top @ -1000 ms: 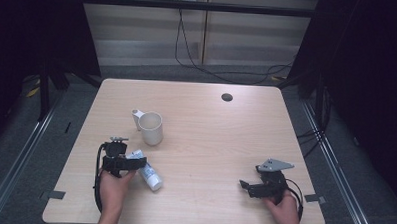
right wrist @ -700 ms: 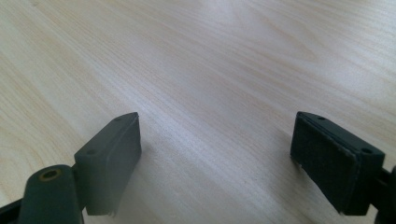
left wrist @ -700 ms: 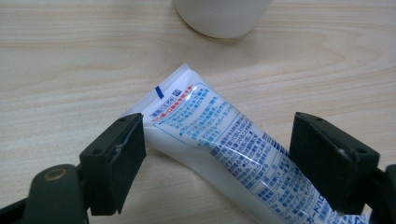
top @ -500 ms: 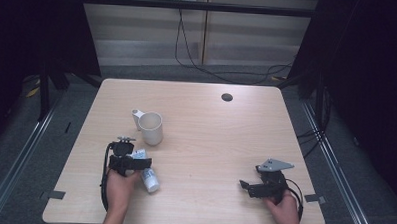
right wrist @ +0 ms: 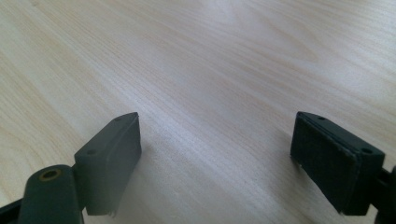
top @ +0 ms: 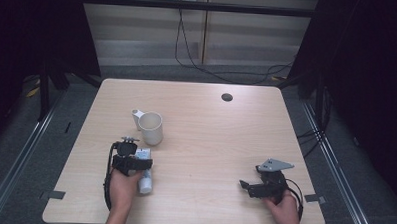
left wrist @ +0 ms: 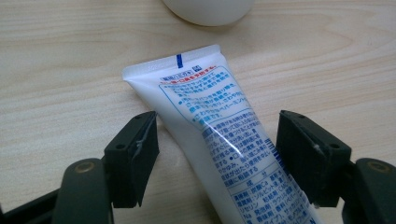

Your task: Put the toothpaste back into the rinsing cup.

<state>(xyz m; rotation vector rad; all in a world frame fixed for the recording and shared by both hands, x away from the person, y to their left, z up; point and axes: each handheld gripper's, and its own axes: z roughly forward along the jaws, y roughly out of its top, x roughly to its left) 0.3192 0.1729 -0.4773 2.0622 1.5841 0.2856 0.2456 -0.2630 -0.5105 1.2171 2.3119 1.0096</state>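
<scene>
White plastic with blue and red print, the tube [left wrist: 219, 140] lies flat on the wooden table [top: 225, 138] at the lower left of the high view, its long axis running from the crimped flat end, marked with a blue bar, at upper centre of the left gripper view down to that frame's lower right. The left gripper [left wrist: 217, 151] straddles it with jaws apart, neither pad pressing, while a cream mug [top: 150, 128] stands just beyond the crimped end. At lower right, well apart, the right gripper [right wrist: 217, 154] rests with jaws wide over bare wood.

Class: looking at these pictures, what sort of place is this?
Probably a lab recording rig: a bare wooden table ringed by dark curtains, cables trailing behind it, and a hand-held gripper over a tube.
</scene>
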